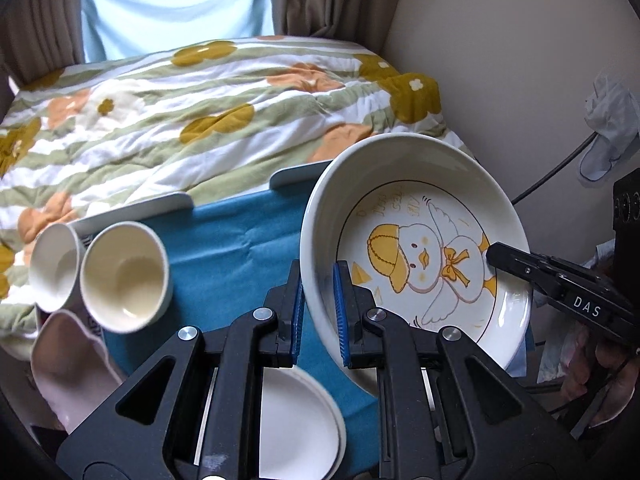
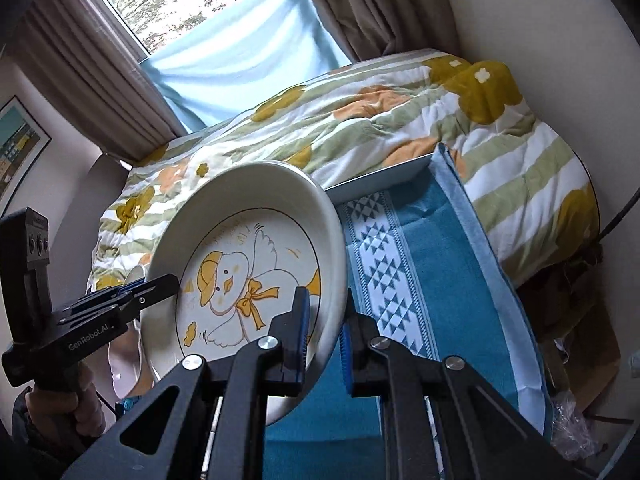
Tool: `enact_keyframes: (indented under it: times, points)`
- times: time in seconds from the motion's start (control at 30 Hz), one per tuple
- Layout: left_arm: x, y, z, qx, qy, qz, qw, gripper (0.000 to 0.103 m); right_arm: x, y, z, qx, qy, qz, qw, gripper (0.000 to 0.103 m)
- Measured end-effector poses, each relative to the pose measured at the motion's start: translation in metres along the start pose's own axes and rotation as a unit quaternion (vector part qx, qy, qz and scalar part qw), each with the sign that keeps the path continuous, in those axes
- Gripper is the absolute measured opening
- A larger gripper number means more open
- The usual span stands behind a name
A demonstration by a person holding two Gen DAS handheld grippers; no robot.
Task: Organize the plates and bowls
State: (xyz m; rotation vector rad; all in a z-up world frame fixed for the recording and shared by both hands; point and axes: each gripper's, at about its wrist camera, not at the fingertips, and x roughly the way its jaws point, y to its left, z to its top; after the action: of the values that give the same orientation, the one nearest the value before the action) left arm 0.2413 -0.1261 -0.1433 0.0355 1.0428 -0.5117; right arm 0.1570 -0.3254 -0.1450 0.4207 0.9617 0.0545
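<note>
A white deep plate with a yellow duck drawing (image 1: 416, 248) is held tilted above the blue cloth (image 1: 240, 232). My left gripper (image 1: 320, 312) is shut on its left rim. My right gripper (image 2: 324, 336) is shut on its right rim, and the plate also shows in the right wrist view (image 2: 248, 264). The right gripper appears in the left wrist view (image 1: 496, 254), and the left gripper in the right wrist view (image 2: 160, 284). Two white bowls (image 1: 124, 276) (image 1: 54, 266) lie on their sides at the left. A white plate (image 1: 296, 420) lies below my left gripper.
A pink dish (image 1: 72, 364) lies at the lower left. A white tray edge (image 1: 152, 206) borders the cloth at the back. A flowered quilt (image 1: 200, 96) covers the bed behind. A wall (image 1: 500, 60) stands at the right.
</note>
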Motion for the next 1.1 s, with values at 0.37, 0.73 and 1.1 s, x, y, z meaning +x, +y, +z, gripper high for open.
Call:
enact_keyframes:
  times: [0.37,0.73,1.1]
  points:
    - [-0.049,0.063,-0.1,-0.069,0.004,0.043,0.9967,0.012,0.024,0.059,-0.07,-0.037,0.055,0.057,0.996,0.013]
    - [-0.021,0.098,-0.171,-0.133,0.04,0.073,0.9877,0.012,0.078,0.077,-0.111,-0.078,0.112,0.075,0.988,0.013]
    - [0.007,0.116,-0.188,-0.173,0.048,0.069,0.9814,0.013,0.099,0.089,-0.115,-0.117,0.118,0.058,0.984,0.013]
